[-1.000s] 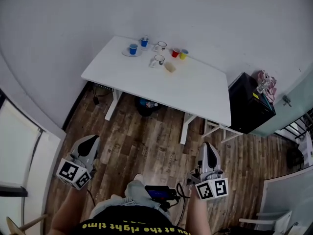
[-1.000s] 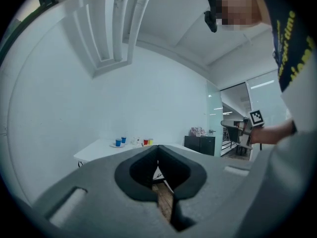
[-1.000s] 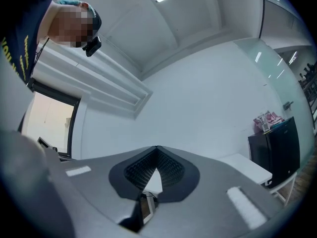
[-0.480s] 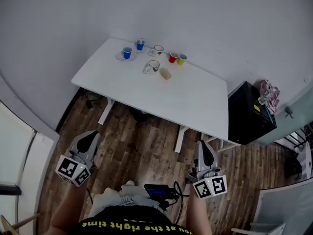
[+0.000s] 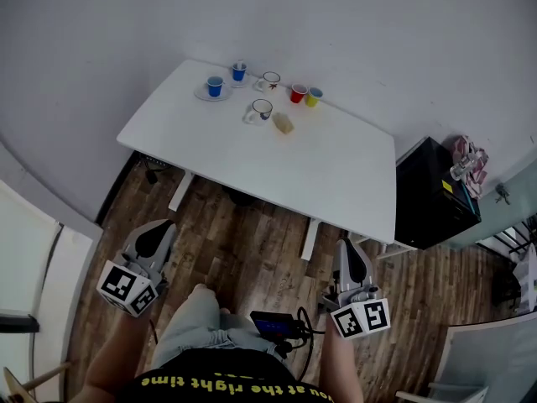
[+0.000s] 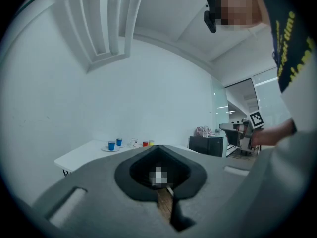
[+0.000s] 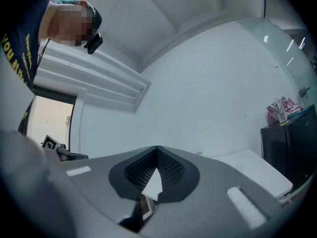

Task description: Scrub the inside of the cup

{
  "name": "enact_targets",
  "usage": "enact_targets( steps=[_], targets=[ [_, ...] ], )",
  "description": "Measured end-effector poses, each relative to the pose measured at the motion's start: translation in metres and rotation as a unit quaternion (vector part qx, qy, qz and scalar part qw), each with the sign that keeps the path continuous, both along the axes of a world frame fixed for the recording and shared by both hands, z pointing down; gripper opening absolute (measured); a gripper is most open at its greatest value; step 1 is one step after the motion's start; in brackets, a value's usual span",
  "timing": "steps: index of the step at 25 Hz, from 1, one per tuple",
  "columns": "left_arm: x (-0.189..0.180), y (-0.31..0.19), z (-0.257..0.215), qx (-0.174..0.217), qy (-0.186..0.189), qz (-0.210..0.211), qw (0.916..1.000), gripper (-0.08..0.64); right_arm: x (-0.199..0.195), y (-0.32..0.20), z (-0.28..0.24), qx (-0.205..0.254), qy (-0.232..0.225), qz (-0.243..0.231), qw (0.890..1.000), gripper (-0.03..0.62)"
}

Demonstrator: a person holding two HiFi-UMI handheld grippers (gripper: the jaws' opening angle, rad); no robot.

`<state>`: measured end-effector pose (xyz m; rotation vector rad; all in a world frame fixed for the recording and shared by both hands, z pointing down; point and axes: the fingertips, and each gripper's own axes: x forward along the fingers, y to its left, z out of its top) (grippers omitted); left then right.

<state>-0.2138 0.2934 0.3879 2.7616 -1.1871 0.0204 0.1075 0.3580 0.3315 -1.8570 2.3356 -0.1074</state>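
Far ahead on the white table (image 5: 336,166) stand two blue cups (image 5: 215,85), a white mug (image 5: 270,81), a red cup (image 5: 298,93) and a yellow cup (image 5: 314,96). Another white mug (image 5: 259,110) sits nearer, beside a tan sponge (image 5: 284,124). My left gripper (image 5: 159,230) hangs over the wood floor, well short of the table, jaws shut and empty. My right gripper (image 5: 346,248) is likewise shut on nothing, near the table's right legs. In the left gripper view the shut jaws (image 6: 158,148) point at the distant cups (image 6: 112,145). The right gripper view shows shut jaws (image 7: 157,148) and the table's end (image 7: 252,167).
A black cabinet (image 5: 430,196) with pink and white items on top stands right of the table. A dark bin (image 5: 239,198) and cables lie under the table. A white wall runs behind it. The person's knee (image 5: 197,309) is raised between the grippers.
Both grippers and the person have moved forward over the floor toward the table. The table and cups sit slightly larger and nearer in view. One knee has come up.
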Motion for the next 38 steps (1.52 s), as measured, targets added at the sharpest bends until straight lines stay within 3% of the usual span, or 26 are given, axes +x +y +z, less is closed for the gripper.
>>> enact_targets(
  steps=[8, 28, 38],
  targets=[
    [0.018, -0.042, 0.006, -0.005, -0.005, 0.007, 1.0000, 0.003, 0.022, -0.033, 0.006, -0.009, -0.006, 0.016, 1.000, 0.006],
    [0.072, -0.256, 0.004, -0.009, 0.019, 0.048, 0.9986, 0.003, 0.046, -0.220, -0.006, -0.012, 0.013, 0.040, 0.999, 0.006],
    [0.090, -0.337, 0.006, -0.011, 0.022, 0.080, 0.9965, 0.003, 0.053, -0.283, -0.004, -0.013, 0.015, 0.065, 0.998, 0.006]
  ],
)
